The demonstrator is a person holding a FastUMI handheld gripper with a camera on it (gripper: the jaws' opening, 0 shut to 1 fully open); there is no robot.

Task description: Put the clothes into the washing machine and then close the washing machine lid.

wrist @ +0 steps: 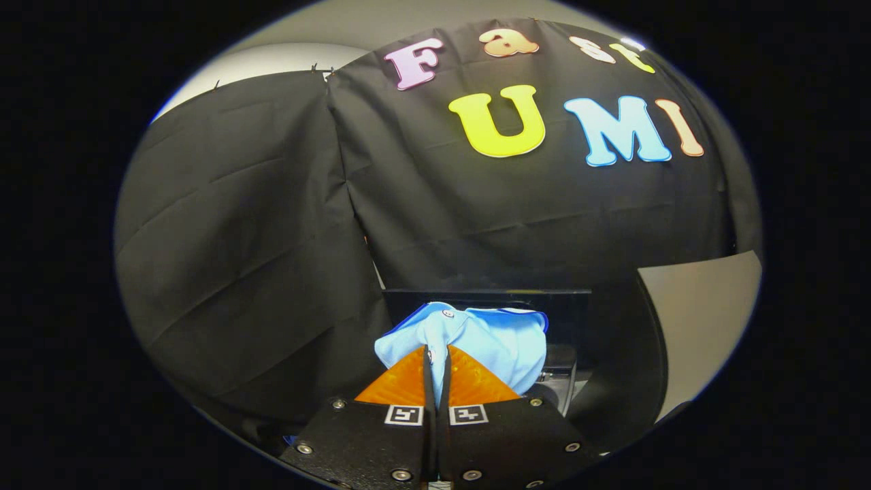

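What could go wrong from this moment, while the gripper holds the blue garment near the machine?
1. The gripper pinches only a thin fold of the light blue garment; most of the cloth bulges free ahead of the fingers, so it might slip out during the carry.
2. The loose cloth could drape over an edge of the dark washing machine just beyond it, instead of dropping fully inside, and later catch under the lid.

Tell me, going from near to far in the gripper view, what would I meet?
hand-held gripper, its fingers pinched on the cloth → light blue garment → dark washing machine behind it → black cloth wall.
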